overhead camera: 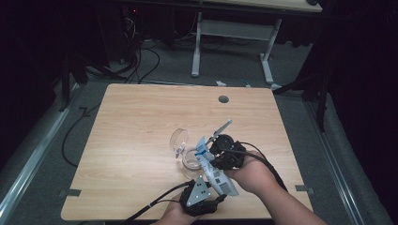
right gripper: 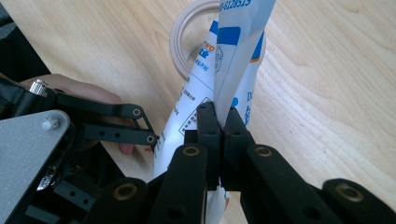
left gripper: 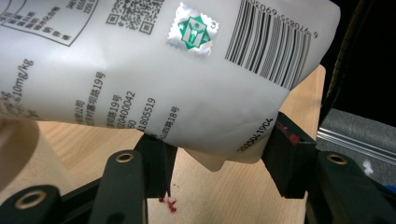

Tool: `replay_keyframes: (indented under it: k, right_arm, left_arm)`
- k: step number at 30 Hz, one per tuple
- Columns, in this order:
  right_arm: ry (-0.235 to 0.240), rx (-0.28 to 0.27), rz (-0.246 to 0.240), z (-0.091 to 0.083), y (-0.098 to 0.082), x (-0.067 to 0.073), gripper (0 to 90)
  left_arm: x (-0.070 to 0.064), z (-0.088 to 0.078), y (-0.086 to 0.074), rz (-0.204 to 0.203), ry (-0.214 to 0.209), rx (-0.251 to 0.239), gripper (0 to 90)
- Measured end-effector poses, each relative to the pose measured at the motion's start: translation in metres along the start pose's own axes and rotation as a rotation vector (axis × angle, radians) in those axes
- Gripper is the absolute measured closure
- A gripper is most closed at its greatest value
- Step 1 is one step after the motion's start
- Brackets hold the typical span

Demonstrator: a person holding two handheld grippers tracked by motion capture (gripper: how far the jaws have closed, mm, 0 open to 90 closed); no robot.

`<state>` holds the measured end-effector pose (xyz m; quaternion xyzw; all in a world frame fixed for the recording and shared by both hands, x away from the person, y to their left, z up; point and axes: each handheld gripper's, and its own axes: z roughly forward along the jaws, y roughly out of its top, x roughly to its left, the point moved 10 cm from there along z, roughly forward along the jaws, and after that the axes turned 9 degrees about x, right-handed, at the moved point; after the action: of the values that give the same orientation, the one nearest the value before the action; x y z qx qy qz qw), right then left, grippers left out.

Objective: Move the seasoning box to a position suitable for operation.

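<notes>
The wooden table is the largest thing in the high view, with a small dark hole near its far edge at about one o'clock from the centre. Towards five o'clock from the centre, a white and blue pouch is held slanting above the tabletop, its upper end tipped towards a clear glass cup just beside it at eleven o'clock. A clear round lid is seen just beyond the cup, at about eleven o'clock from it.

The pouch's side seam is pinched by the right gripper, whose jaws are pressed fully together on the film. The left gripper is placed under the pouch's bottom corner, at six o'clock from the pouch in the high view; its jaws stand apart on either side of that corner, and contact with both pads cannot be confirmed.

The step in hand is judged to be the steadying of the pouch for pouring into the cup. It would be done well if the bottom corner were clamped firmly before any tilting, the seam grip were kept unchanged, and the pouch's mouth were held directly over the cup's rim so that nothing is spilled on the wood.
</notes>
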<state>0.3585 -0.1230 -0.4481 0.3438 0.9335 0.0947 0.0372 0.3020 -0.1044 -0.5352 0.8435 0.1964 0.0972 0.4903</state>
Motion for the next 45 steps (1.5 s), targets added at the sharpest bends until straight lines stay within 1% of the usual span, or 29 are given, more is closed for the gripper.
replay_keyframes:
  k: [5, 8, 13, 19, 25, 29, 40, 45]
  right_arm:
    - [-0.006, -0.012, 0.003, -0.002, 0.008, 0.001, 89.2]
    - [-0.009, 0.001, -0.007, 0.000, 0.009, 0.004, 89.2]
    - [-0.009, 0.021, -0.027, 0.004, 0.010, 0.005, 89.4]
    - [-0.006, 0.019, -0.033, 0.005, 0.013, 0.003, 89.5]
    - [-0.009, 0.016, -0.040, 0.004, 0.017, 0.002, 89.5]
    - [-0.014, 0.019, -0.047, 0.003, 0.020, 0.003, 89.6]
    - [-0.017, 0.020, -0.063, 0.002, 0.024, 0.003, 89.7]
    - [-0.018, 0.019, -0.065, 0.002, 0.023, 0.003, 89.7]
  left_arm:
    - [0.001, -0.004, 0.003, 0.002, 0.018, -0.017, 49.3]
    - [-0.001, -0.006, 0.002, 0.011, 0.021, -0.018, 49.6]
    - [-0.001, -0.005, 0.000, 0.013, 0.024, -0.022, 49.8]
    - [0.002, -0.007, 0.001, 0.017, 0.027, -0.018, 49.7]
    - [0.004, -0.010, 0.002, -0.006, 0.017, -0.024, 49.5]
    - [0.005, -0.011, 0.003, -0.007, 0.019, -0.034, 49.1]
    - [0.005, -0.013, 0.002, 0.014, 0.029, -0.041, 47.9]
    - [0.005, -0.013, 0.002, 0.017, 0.030, -0.044, 48.4]
